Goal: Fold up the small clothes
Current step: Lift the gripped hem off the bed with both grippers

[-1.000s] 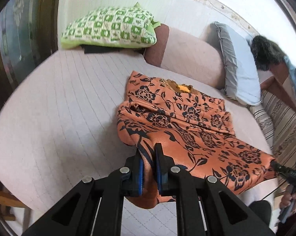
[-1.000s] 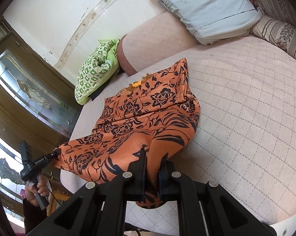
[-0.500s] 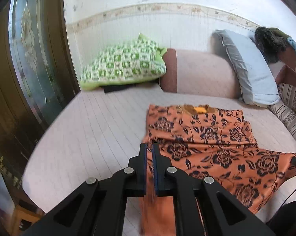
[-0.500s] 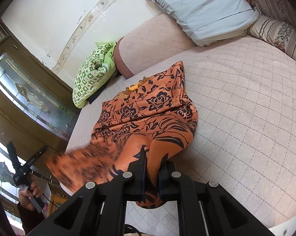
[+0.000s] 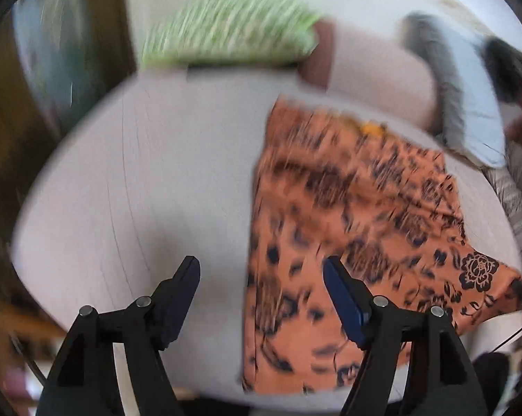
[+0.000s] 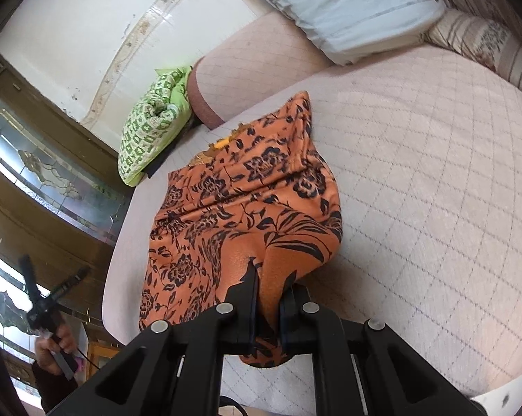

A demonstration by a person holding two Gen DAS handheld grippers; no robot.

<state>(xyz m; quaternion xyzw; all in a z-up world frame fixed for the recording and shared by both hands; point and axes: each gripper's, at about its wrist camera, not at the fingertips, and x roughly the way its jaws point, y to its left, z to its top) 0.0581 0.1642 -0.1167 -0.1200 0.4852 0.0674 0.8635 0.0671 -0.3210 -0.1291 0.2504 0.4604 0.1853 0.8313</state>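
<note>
An orange garment with a black flower print (image 5: 347, 215) lies on the pale quilted bed (image 5: 150, 180). In the left wrist view, which is motion-blurred, my left gripper (image 5: 261, 270) is open and empty above the garment's near left edge. In the right wrist view the garment (image 6: 247, 201) is bunched up towards my right gripper (image 6: 267, 280), which is shut on its near hem and holds it lifted. The left gripper (image 6: 53, 294) shows far left in that view, off the bed's edge, held in a hand.
A green checked pillow (image 6: 150, 121) lies at the head of the bed beside a pink bolster (image 6: 254, 66). A grey pillow (image 6: 340, 7) and a striped cushion (image 6: 482, 41) lie at the far right. A dark wooden glazed door (image 6: 46, 180) stands beside the bed.
My left gripper has opened and let go of the garment's corner, which has dropped onto the bed. The left gripper has pulled back off the bed's edge. My right gripper keeps its hold.
</note>
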